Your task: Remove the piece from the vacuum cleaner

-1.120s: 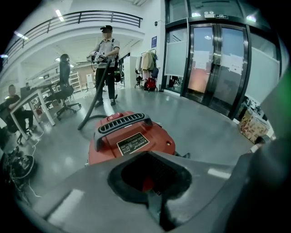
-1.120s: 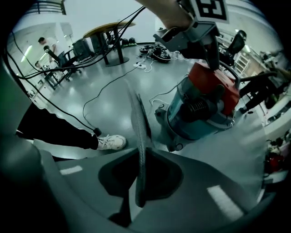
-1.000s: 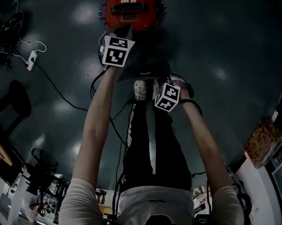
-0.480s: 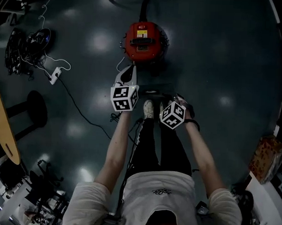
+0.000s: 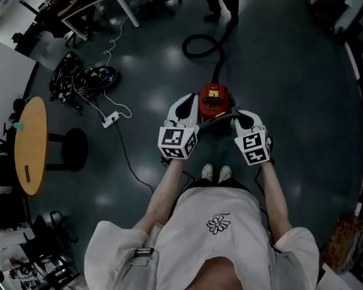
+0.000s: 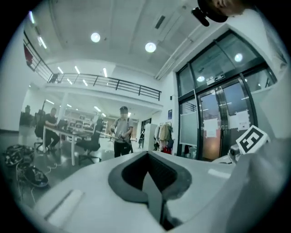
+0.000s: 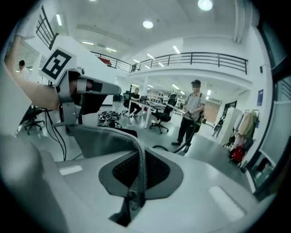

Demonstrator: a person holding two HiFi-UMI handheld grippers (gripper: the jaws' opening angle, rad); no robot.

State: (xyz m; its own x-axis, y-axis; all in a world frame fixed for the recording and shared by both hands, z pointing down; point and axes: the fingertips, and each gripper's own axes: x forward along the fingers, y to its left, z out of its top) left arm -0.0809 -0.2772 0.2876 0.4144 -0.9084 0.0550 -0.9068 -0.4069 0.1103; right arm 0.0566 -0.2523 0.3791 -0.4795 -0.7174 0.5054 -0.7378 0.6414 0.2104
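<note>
On the near side of the red vacuum cleaner [image 5: 213, 100], the thin grey piece [image 7: 104, 139] spans my left gripper [image 6: 152, 200] and right gripper [image 7: 136, 191], fingers of both closed on its ends. It seems light and bendy; hold the edges.

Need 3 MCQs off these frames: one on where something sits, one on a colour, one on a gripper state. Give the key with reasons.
1. In the head view, the round table stands at:
A) the left side
B) the right side
C) the top centre
2. The vacuum cleaner body is:
A) blue
B) red
C) white
3. Relative to the grey piece, the right gripper is:
A) open beside it
B) shut on it
C) nowhere near it

Key:
1 A, the tabletop lies by the left edge.
2 B, the body reads red against the dark floor.
3 B, the right gripper view shows the jaws clamped on the piece's edge.
</note>
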